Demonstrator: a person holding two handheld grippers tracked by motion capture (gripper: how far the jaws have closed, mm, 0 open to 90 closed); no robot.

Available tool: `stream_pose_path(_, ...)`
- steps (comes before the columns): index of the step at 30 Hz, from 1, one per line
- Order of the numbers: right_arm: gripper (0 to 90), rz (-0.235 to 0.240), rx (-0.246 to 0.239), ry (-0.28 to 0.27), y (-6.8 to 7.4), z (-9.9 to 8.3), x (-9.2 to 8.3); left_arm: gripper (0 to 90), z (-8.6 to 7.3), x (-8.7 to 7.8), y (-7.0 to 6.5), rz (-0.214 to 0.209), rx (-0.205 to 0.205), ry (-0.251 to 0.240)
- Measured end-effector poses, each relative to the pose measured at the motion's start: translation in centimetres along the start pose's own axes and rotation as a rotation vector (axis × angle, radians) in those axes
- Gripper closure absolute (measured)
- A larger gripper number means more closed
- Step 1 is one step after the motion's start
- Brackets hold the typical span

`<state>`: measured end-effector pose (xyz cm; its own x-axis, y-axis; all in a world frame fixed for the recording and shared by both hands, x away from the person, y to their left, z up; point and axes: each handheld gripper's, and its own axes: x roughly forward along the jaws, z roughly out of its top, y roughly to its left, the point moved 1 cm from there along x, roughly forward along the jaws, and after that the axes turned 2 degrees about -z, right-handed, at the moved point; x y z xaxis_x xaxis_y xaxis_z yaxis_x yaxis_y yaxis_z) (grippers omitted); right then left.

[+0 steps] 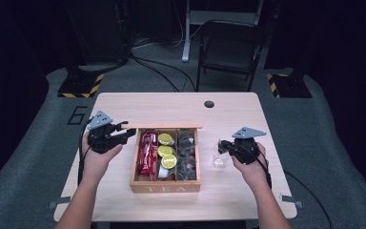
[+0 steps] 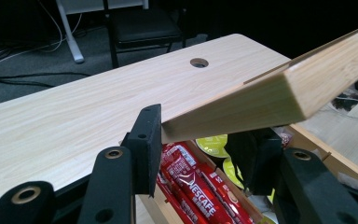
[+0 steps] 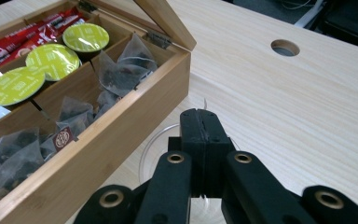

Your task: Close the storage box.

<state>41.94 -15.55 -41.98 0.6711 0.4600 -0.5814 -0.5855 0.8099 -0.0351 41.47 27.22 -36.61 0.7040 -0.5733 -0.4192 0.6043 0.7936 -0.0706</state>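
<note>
Gripping lid (image 2: 279,88) edge (left gripper (image 2: 198,140)); table (image 2: 74,116) beyond.

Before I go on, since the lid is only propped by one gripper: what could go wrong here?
The left gripper pinches only the corner of the wooden lid; if it slips, the lid may drop onto the tea box and its contents. The right gripper is shut just above the rim of the clear glass, which stands close beside the box; a sideways nudge could tip it.
</note>
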Motion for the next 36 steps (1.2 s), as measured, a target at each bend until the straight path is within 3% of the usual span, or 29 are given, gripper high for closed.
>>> stream_pose_path(17, 90.0, 0.000, -0.022, 0.076, 0.1, -1.0, 1.4, 55.6, 0.0, 0.0, 0.0, -0.001, 0.004, 0.004)
stream_pose_path(28, 83.5, -0.017, 0.015, 0.052, -0.2, -1.2, 1.3, 55.6, 0.0, 0.0, 0.0, 0.000, 0.004, 0.004)
stream_pose_path(36, 77.0, -0.019, 0.010, 0.020, 0.1, -0.7, 0.8, 55.7, 0.0, -0.1, -0.1, 0.002, 0.003, 0.007)
